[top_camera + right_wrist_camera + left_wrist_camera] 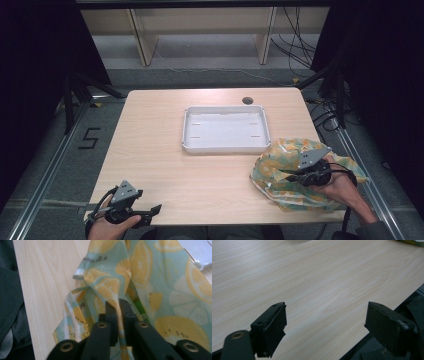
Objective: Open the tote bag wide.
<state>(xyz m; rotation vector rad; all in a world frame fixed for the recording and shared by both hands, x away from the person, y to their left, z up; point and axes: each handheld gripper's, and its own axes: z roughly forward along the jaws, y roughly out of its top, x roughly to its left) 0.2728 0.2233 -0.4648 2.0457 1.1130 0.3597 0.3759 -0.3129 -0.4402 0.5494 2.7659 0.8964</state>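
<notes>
Rightward, the right claw [117, 305] pinches the lemon-print cloth [160, 285].

The left hand [107, 226] holds the left gripper [150, 211] low at the near left corner of the surface [200, 170], its jaws spread wide apart with nothing between them. The right hand [345, 192] holds the right gripper [289, 175] at the near right, pointing leftward, jaws pinched together on a fold of cloth [150, 277].

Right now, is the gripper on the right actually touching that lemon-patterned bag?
Touching. In the right gripper view, the right gripper has its jaws closed on a fold of the lemon-print bag, the fabric pinched between them.
</notes>
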